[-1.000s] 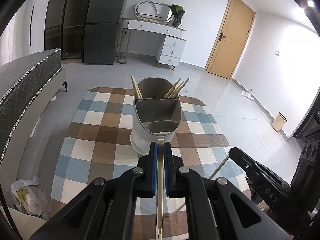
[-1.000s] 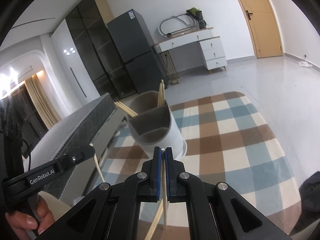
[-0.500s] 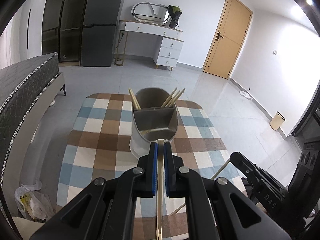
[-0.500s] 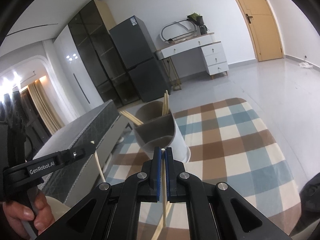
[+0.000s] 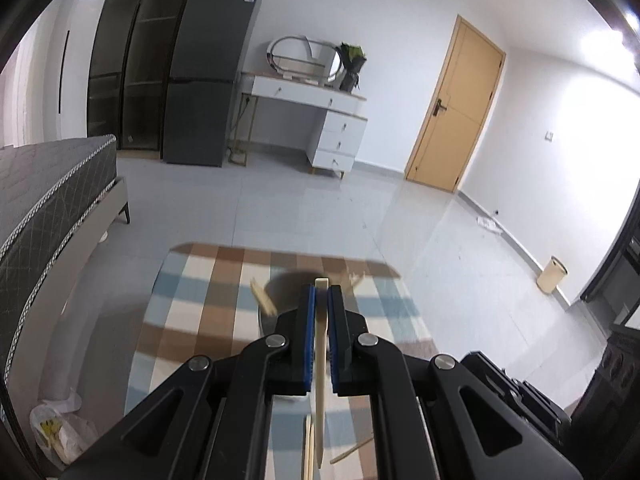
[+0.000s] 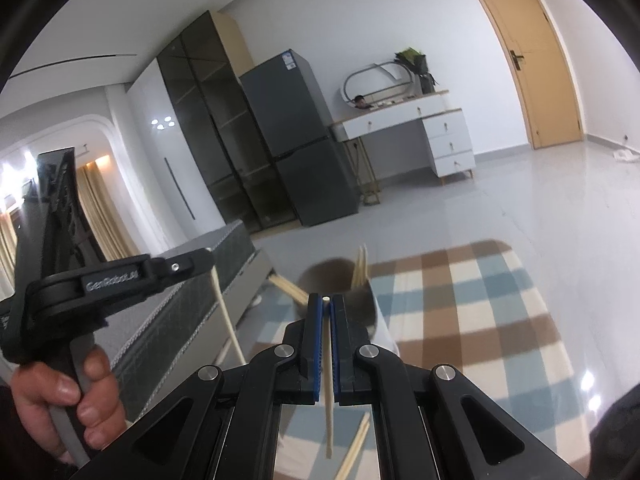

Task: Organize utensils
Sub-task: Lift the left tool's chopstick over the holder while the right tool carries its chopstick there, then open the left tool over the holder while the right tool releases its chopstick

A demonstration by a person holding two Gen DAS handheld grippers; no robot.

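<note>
In the left wrist view my left gripper (image 5: 321, 294) is shut on a pale chopstick (image 5: 320, 380) that hangs down between the blue pads. The grey and white utensil holder (image 5: 280, 288) stands on the checked tablecloth (image 5: 192, 300) just past the fingers, mostly hidden by them. Chopsticks (image 5: 262, 302) lean out of it. In the right wrist view my right gripper (image 6: 327, 305) is shut on another chopstick (image 6: 328, 408). The holder (image 6: 332, 274) lies beyond its tips, with chopsticks (image 6: 361, 268) standing inside. At the left, the left gripper (image 6: 208, 260) holds its chopstick (image 6: 226, 312).
Loose chopsticks (image 5: 351, 450) lie on the cloth below the grippers. A grey bed (image 5: 44, 200) runs along the left, with a plastic bag (image 5: 60, 432) on the floor beside it. Fridge (image 5: 208, 80), white desk (image 5: 316, 120) and door (image 5: 456, 108) stand far behind.
Both grippers have risen, each with its chopstick still gripped. The holder has dropped lower in both views and now sits partly hidden behind the fingertips.
</note>
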